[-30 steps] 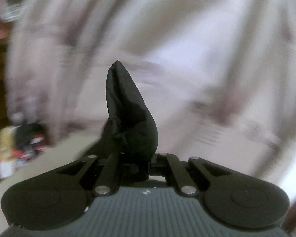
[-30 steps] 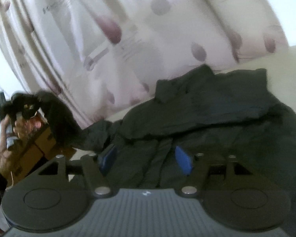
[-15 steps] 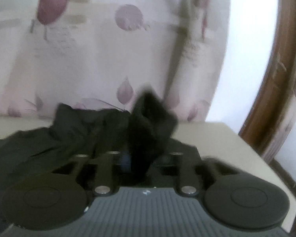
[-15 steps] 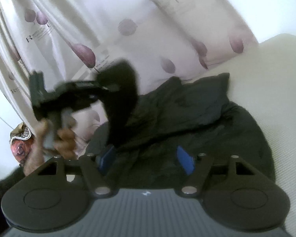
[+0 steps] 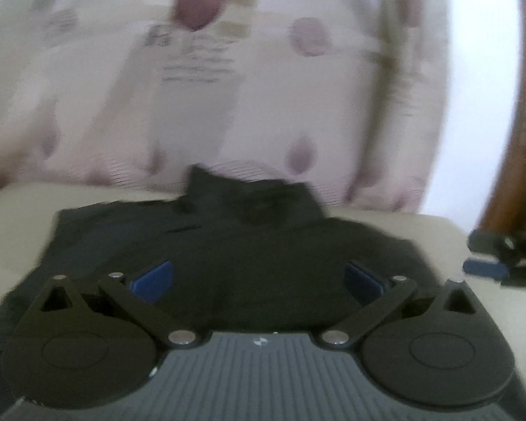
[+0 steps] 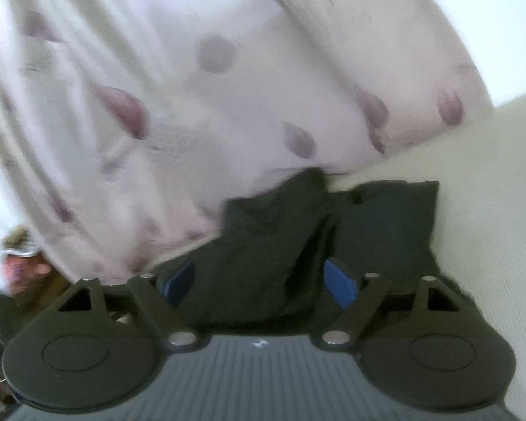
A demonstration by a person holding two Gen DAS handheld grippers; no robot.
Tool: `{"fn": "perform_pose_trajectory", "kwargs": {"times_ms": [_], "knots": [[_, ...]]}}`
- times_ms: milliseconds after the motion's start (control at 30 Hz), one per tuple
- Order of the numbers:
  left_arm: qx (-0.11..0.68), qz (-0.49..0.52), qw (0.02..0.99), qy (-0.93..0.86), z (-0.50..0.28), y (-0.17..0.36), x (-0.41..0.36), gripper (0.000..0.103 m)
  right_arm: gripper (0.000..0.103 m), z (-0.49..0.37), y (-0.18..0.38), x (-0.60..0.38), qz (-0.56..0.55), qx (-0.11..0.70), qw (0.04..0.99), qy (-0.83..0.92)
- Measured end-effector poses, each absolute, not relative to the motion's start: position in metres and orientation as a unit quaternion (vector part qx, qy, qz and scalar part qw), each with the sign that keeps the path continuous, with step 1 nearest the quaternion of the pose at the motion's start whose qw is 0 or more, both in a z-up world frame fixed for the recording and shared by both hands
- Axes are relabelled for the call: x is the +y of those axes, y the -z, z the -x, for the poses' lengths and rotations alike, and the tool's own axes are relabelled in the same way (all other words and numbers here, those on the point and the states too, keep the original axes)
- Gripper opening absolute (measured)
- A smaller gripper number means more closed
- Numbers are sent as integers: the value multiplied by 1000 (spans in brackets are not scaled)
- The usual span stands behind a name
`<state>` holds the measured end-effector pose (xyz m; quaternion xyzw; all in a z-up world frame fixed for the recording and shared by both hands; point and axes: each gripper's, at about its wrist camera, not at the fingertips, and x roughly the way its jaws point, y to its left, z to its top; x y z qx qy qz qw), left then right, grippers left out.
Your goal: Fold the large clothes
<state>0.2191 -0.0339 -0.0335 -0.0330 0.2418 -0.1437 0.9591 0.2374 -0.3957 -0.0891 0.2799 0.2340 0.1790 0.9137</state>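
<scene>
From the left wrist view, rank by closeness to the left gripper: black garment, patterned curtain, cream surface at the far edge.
1. black garment: directly ahead of the open left gripper, lying between its fingers.
2. cream surface: past the garment, far left edge.
3. patterned curtain: hanging behind everything.

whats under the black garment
The black garment lies on a cream padded surface, which shows around its edges. Whatever sits directly beneath the cloth is covered. A spotted curtain hangs behind it.
</scene>
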Motion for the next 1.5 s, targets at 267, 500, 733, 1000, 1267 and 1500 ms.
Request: {"fn": "perform_pose_trajectory", "kwargs": {"times_ms": [267,500,733,1000,1267,1500], "knots": [[289,64,954,54,-244,63,33,97,19,-343,136,-343,-279,347,880,-165],[289,151,945,19,-238,63,86,94,16,-329,99,-320,-167,275,930,-177],[224,117,967,39,-259,35,64,96,16,-342,128,-334,-163,298,928,-155],[333,83,939,30,-318,84,59,87,18,-366,156,-337,-215,343,897,-175],[345,48,937,15,-328,97,54,89,17,-362,163,-315,-147,322,922,-157],[347,28,938,7,-334,101,47,91,17,-364,163,-309,-124,316,929,-149]]}}
